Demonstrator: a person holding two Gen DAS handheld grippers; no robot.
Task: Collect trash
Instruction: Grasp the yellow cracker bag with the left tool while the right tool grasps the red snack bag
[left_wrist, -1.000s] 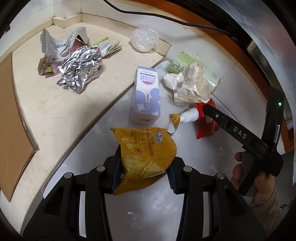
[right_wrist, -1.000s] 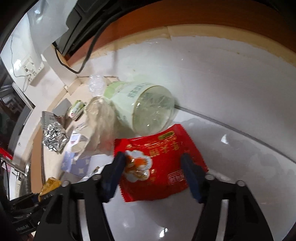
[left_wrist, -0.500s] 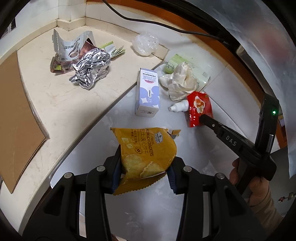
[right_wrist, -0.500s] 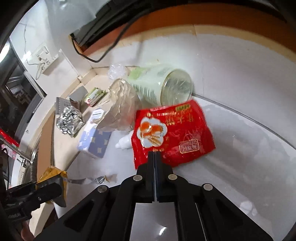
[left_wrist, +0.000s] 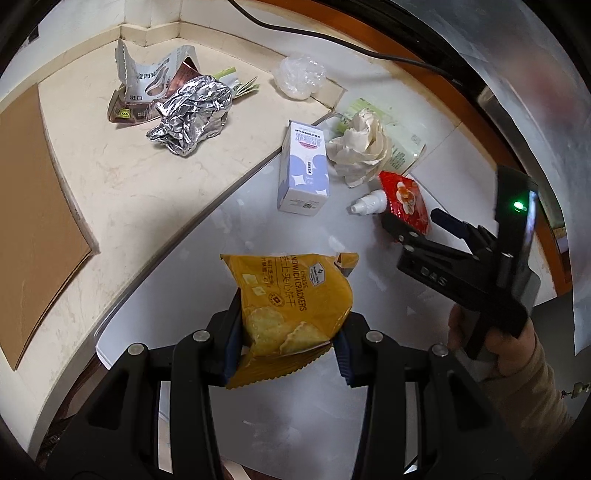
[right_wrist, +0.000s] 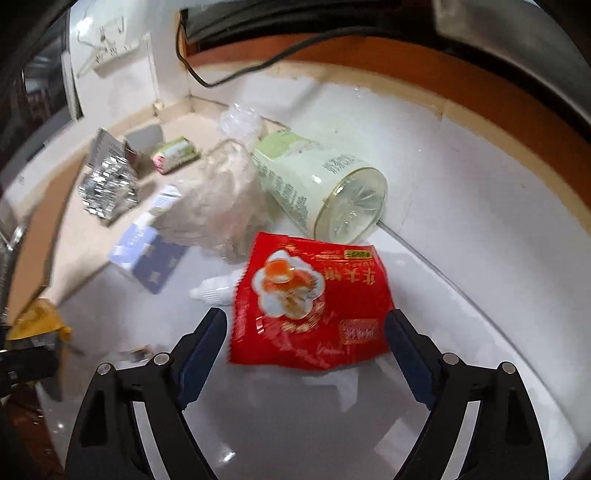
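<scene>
My left gripper (left_wrist: 288, 332) is shut on a yellow cracker packet (left_wrist: 291, 291), held above the white counter. In the left wrist view my right gripper (left_wrist: 412, 218) sits at the right, held by a hand, its tips at a red snack packet (left_wrist: 406, 199). The right wrist view shows the right gripper (right_wrist: 304, 321) with its jaws opening wide. The red snack packet (right_wrist: 310, 295) lies flat on the counter between the two fingers, and neither pad presses on it.
Other litter lies behind: a pale blue carton (left_wrist: 304, 170), crumpled paper (left_wrist: 360, 147), a small white bottle (left_wrist: 369, 201), a green can (right_wrist: 317, 184) on its side, crumpled foil (left_wrist: 192, 110), a torn wrapper (left_wrist: 147, 85), clear plastic (left_wrist: 301, 75). Brown board (left_wrist: 33, 206) at left.
The right jaws went from spread around the red packet to fully shut in front of it, and now stand wide again. The right wrist has rolled. The left gripper pulled back with the yellow packet.
</scene>
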